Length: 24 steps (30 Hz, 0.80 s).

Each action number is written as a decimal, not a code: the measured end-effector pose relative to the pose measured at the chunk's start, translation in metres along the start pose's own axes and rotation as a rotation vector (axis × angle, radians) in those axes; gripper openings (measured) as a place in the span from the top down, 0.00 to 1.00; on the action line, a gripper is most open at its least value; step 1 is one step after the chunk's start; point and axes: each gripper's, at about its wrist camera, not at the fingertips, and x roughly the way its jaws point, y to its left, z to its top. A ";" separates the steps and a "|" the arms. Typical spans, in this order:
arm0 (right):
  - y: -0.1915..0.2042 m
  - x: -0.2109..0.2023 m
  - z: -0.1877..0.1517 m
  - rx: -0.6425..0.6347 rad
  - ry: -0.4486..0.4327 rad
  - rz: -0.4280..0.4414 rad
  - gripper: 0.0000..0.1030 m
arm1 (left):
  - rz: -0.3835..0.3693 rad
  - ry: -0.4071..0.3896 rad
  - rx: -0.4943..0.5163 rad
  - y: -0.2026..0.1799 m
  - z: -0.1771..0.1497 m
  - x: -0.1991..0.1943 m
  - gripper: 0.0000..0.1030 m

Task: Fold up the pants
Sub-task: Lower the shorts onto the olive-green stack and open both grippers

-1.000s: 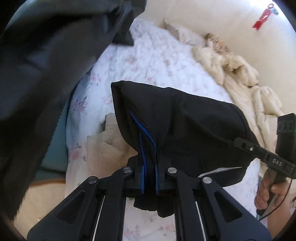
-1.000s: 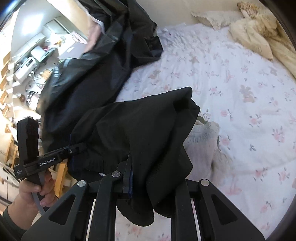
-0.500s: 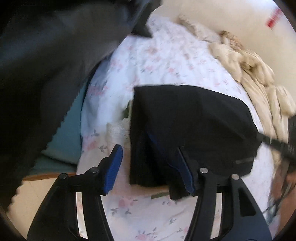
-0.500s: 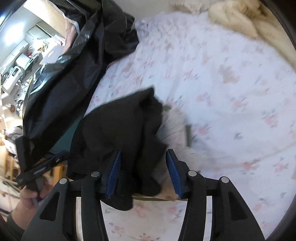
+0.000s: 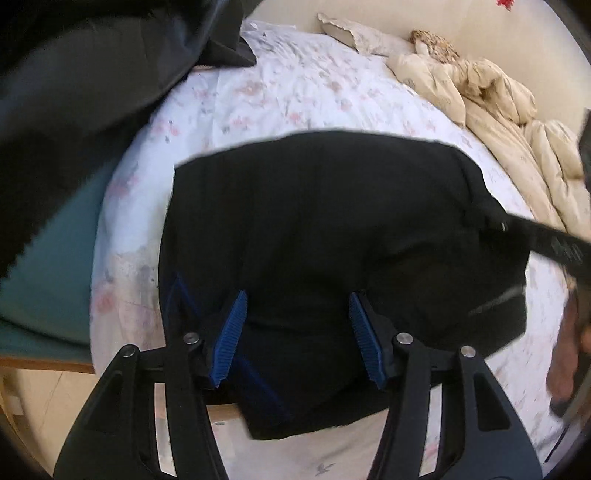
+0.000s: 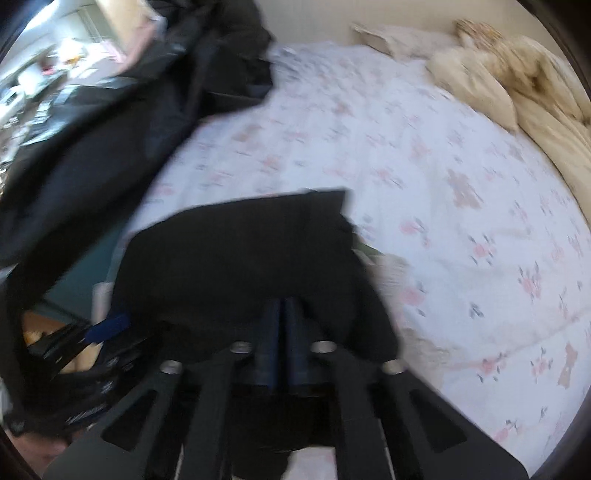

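Observation:
The black pants [image 5: 314, 229] lie in a folded bundle on the floral bedsheet [image 5: 295, 92] near the bed's front edge. My left gripper [image 5: 295, 332] is open, its blue pads apart just above the near end of the bundle. In the right wrist view the pants [image 6: 240, 266] lie in front of my right gripper [image 6: 282, 332], whose pads are pressed together with dark cloth draped around them; the frame is blurred. The right gripper also shows at the right edge of the left wrist view [image 5: 546, 240].
A large black garment [image 6: 110, 129] hangs at the left over the bed's side. A cream duvet [image 5: 498, 99] and pillow [image 5: 354, 33] lie at the far right by the wall. A beige lacy cloth [image 6: 391, 273] lies under the pants.
One second ago both grippers held the pants up, shut on them. The left gripper opened and the pants now rest on the bed. The right gripper opened, then closed again.

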 end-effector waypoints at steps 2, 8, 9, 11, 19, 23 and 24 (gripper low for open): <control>-0.007 0.005 -0.001 0.020 0.007 -0.014 1.00 | -0.031 0.001 -0.018 0.008 -0.005 -0.001 0.46; -0.003 -0.029 -0.005 0.039 -0.066 0.020 1.00 | 0.055 -0.035 0.041 0.000 -0.020 -0.036 0.50; -0.001 -0.041 -0.007 0.026 -0.081 0.026 0.95 | 0.057 -0.036 0.032 -0.001 -0.024 -0.042 0.50; 0.001 -0.071 -0.016 0.016 -0.119 0.071 0.94 | 0.051 -0.053 -0.014 -0.002 -0.035 -0.063 0.50; 0.022 -0.162 -0.082 -0.062 -0.181 0.111 0.24 | 0.087 -0.178 -0.064 -0.037 -0.093 -0.146 0.50; 0.029 -0.208 -0.126 -0.089 -0.241 0.101 0.23 | 0.097 -0.231 -0.081 -0.057 -0.123 -0.189 0.37; 0.030 -0.218 -0.135 -0.092 -0.253 0.101 0.23 | 0.100 -0.252 -0.080 -0.063 -0.131 -0.200 0.27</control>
